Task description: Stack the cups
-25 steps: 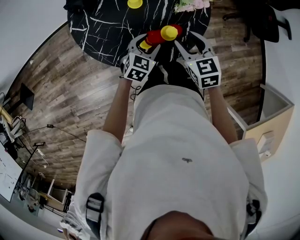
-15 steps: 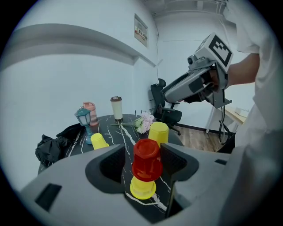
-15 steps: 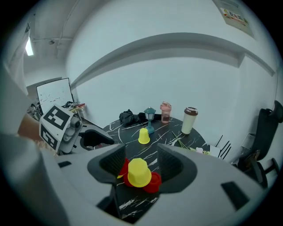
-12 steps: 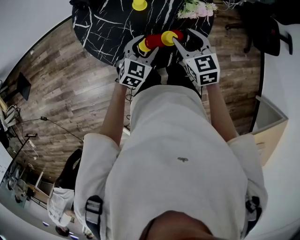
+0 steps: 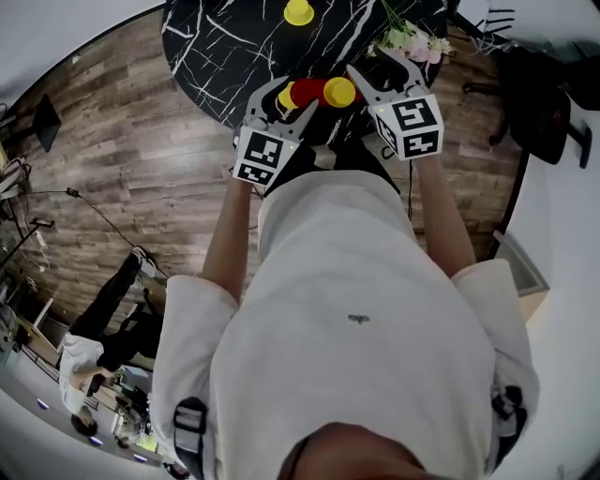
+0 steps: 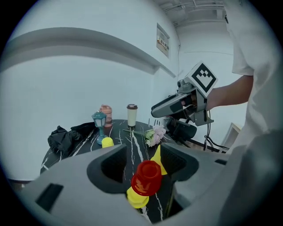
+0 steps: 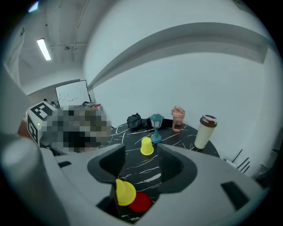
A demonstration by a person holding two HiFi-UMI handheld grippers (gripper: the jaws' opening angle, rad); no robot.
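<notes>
Red cup (image 5: pixel 306 91): upper middle of the head view, lying sideways above the near edge of the black marble table (image 5: pixel 216 56). Whether it rests on the table cannot be told.
Nested yellow cup (image 5: pixel 286 97): its rim shows at the red cup's left end, the two fitted together.
Left gripper (image 5: pixel 294 94): jaws spread wide, clamping nothing. In its own view the red cup sits low in the gap, nearer the right-hand jaw, with the nested yellow cup just beneath it.
Second yellow cup (image 5: pixel 339 91): just right of the red cup, at the tip of the right gripper's inner finger.
Right gripper (image 5: pixel 373 64): jaws released, wide apart. In its own view the second yellow cup sits at the lower left of the gap, against the left-hand jaw, with the red cup just beside it.
Lone yellow cup (image 5: pixel 298 12): top of the head view, upside down on the table, well apart from both grippers and beside a teal lantern (image 7: pixel 156 128).
Flowers (image 5: pixel 412 39): upper right, on the table near the right gripper.
</notes>
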